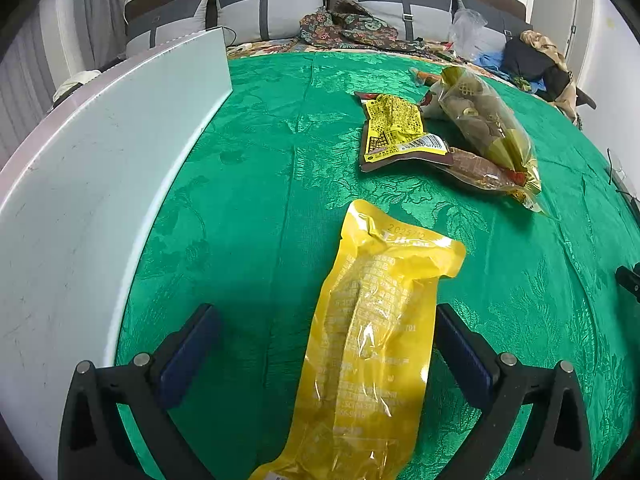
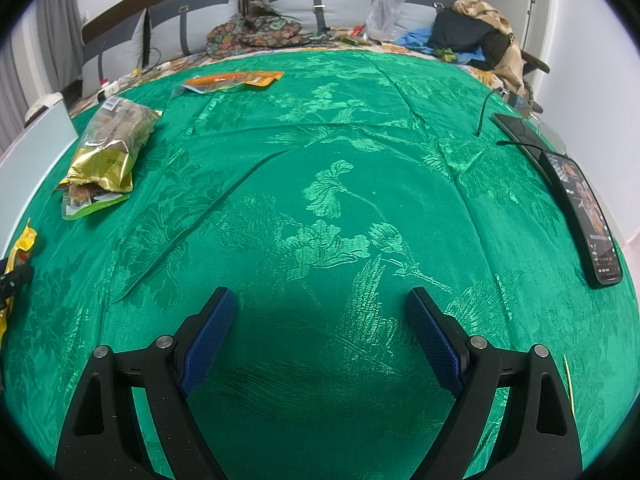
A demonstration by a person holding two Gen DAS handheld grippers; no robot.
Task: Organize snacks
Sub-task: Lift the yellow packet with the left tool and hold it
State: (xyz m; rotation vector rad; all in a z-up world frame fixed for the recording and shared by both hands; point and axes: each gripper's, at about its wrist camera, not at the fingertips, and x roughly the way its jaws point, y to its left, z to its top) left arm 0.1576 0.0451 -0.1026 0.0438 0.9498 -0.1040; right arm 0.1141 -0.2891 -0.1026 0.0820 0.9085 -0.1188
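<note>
A long yellow snack pouch lies on the green cloth between the fingers of my left gripper, which is open around it and not touching it. Farther off lie a yellow-and-brown packet and a gold clear bag of brown snacks on a flatter packet. My right gripper is open and empty over bare cloth. In the right wrist view the gold bag lies far left, an orange packet lies at the back, and the yellow pouch's edge shows at the left border.
A white board or box wall stands along the left of the cloth. A black phone and a cable lie at the right edge. Pillows, clothes and bags lie behind.
</note>
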